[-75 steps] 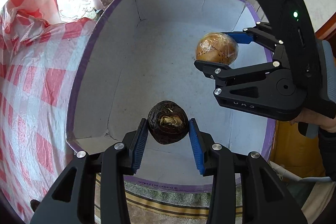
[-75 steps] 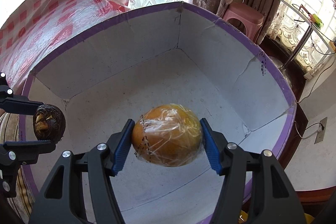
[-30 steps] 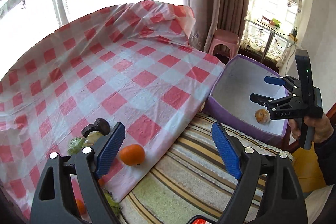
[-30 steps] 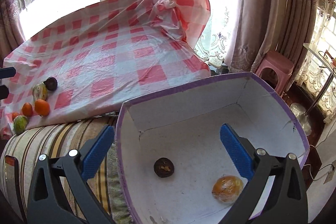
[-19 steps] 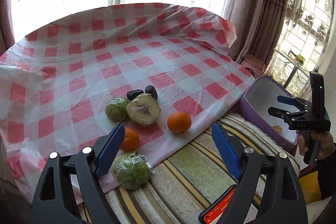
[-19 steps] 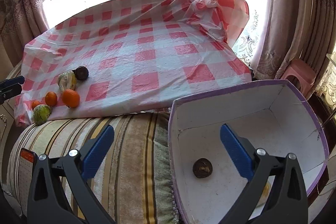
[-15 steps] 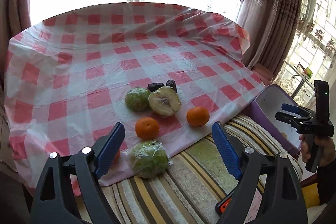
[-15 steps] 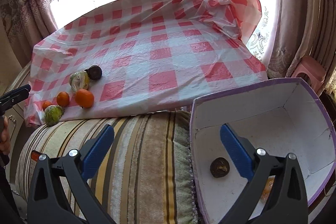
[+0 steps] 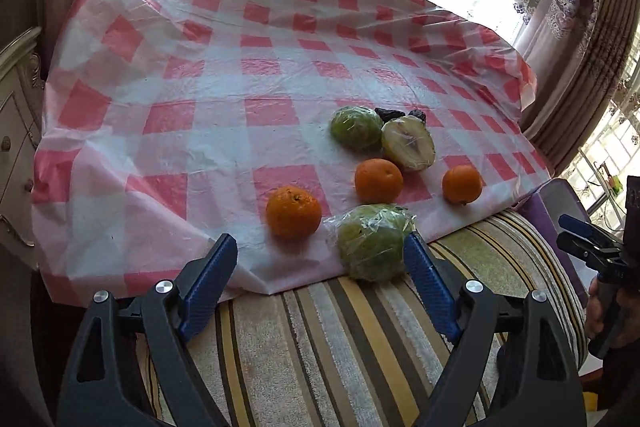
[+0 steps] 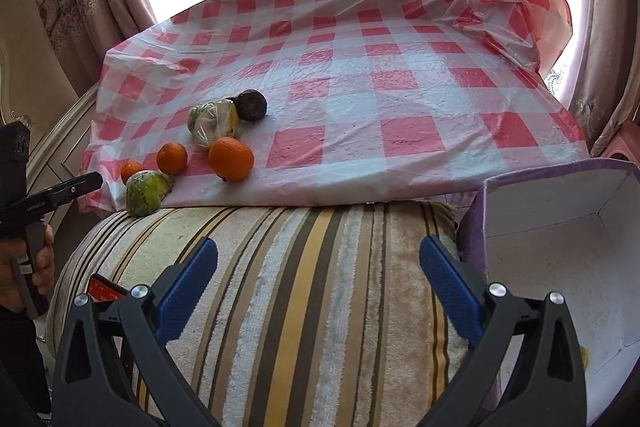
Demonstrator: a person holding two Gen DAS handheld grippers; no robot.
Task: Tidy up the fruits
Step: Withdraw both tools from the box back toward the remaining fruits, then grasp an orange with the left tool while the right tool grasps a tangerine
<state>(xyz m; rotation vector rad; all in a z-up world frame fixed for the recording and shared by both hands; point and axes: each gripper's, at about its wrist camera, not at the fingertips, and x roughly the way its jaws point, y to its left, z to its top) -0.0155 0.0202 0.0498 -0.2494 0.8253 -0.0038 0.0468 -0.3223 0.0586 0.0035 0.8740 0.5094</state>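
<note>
Faintly, lettering marks left gripper (image 10: 86,183) (unreadable, perhaps a brand) — jaws spread.

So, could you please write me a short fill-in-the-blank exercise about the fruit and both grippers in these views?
1. The left gripper is open and holds ____.
2. The number of oranges on the checked cloth is ____.
3. The wrapped green fruit nearest the left gripper lies at the cloth's ____ edge.
4. The purple box sits to the ____ of the right gripper.

Missing words: nothing; three; near; right
</note>
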